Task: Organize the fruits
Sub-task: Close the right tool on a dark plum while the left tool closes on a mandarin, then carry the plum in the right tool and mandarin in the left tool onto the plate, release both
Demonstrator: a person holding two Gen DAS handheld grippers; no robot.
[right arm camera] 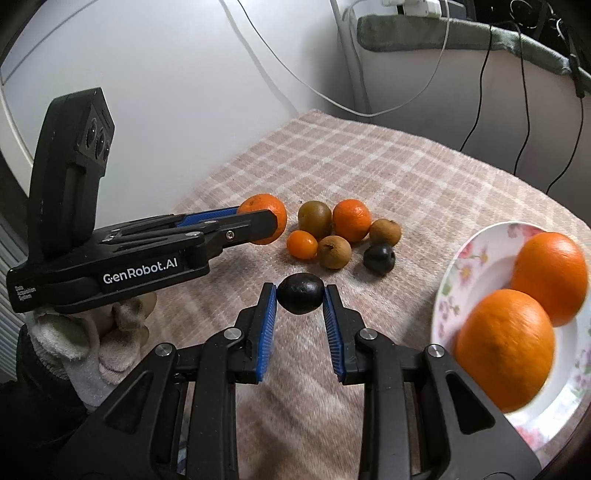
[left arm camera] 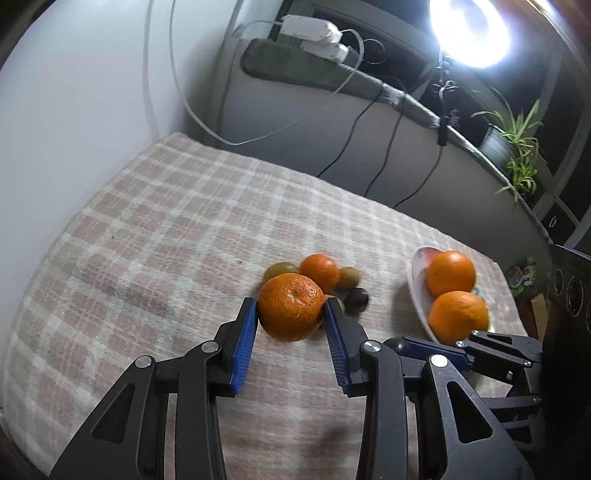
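My left gripper [left arm camera: 290, 308] is shut on a large orange mandarin [left arm camera: 290, 307], which shows in the right wrist view [right arm camera: 271, 210] too. My right gripper [right arm camera: 300, 295] is shut on a small dark fruit [right arm camera: 300, 298]. It shows in the left wrist view [left arm camera: 436, 347] beside the plate. On the checked cloth lies a cluster: a second mandarin [right arm camera: 351, 219], a small orange kumquat [right arm camera: 302, 244], three brown-green fruits [right arm camera: 314, 219] and another dark fruit [right arm camera: 379, 259]. A floral plate [right arm camera: 480, 254] at the right holds two oranges [right arm camera: 506, 345].
The table with the checked cloth [left arm camera: 147, 236] stands against a white wall at the left. Cables [left arm camera: 380, 162] hang behind the far edge. A bright lamp [left arm camera: 469, 29] and a potted plant [left arm camera: 517, 155] stand on a ledge at the back right.
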